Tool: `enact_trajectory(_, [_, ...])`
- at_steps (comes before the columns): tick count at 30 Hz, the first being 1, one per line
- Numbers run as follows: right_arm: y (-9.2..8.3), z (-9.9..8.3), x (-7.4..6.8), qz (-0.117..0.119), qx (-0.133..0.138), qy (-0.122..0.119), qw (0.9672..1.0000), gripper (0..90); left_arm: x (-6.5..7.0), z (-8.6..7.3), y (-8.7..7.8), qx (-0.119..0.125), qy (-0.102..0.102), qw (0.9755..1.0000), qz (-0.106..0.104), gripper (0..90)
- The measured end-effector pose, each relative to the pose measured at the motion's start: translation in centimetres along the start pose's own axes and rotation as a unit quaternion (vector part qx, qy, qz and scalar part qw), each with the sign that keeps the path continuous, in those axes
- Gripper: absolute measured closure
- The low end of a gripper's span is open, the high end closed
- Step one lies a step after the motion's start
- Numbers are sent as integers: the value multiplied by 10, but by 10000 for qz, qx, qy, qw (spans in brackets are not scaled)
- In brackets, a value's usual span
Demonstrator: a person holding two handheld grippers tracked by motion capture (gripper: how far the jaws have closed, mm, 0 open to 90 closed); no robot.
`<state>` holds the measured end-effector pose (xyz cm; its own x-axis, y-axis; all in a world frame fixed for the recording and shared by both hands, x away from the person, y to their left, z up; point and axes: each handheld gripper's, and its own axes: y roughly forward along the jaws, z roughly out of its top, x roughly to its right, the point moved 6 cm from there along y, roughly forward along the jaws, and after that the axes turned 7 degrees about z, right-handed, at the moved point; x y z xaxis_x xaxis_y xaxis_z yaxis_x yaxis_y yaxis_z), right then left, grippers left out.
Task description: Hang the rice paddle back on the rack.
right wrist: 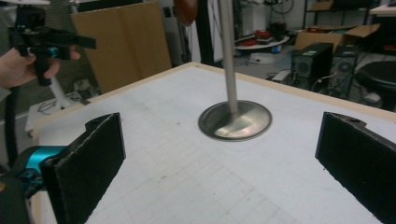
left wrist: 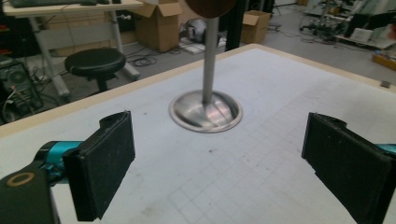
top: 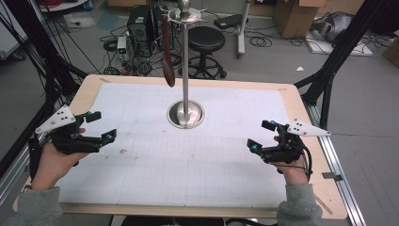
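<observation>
High view: the metal stand (top: pixel 186 113) sits mid-table.
Spoon (top: pixel 168 52): brown, hanging from the stand's top.
Left gripper (top: pixel 100 126): left of the stand, wide open, holding nothing.
Right gripper (top: pixel 261 135): right of the stand, wide open, holding nothing.

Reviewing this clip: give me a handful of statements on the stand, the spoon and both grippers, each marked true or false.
1. A brown wooden spoon hangs from the top of the metal stand. True.
2. The left gripper is shut on the spoon. False: its jaws stand wide apart, holding nothing, away from the stand.
3. The stand's round base rests on the white gridded mat. True.
4. The right gripper touches the stand's pole. False: it is off to the side with open jaws, clear of the pole.
5. The spoon lies flat on the mat. False: it hangs above it.
</observation>
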<state>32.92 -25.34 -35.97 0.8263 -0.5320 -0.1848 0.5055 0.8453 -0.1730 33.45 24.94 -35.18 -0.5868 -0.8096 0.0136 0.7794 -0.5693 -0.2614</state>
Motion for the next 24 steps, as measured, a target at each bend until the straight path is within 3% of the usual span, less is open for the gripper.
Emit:
enact_trajectory(6, [-13, -4, 15, -492, 175, 90, 9986, 1, -20, -11, -11, 108, -189, 9990, 385, 101])
enact_trajectory(14, [-34, -14, 36, -1005, 388, 287, 9938, 1, -37, -24, -20, 142, -354, 9963, 775, 101])
enact_trajectory(19, [-40, -21, 44, -1211, 364, 334, 9914, 1, -45, -29, -26, 187, -402, 9933, 1066, 101])
enact_trajectory(24, [-41, -22, 46, -1273, 383, 344, 9905, 1, -48, -29, -30, 272, -482, 9916, 1166, 101])
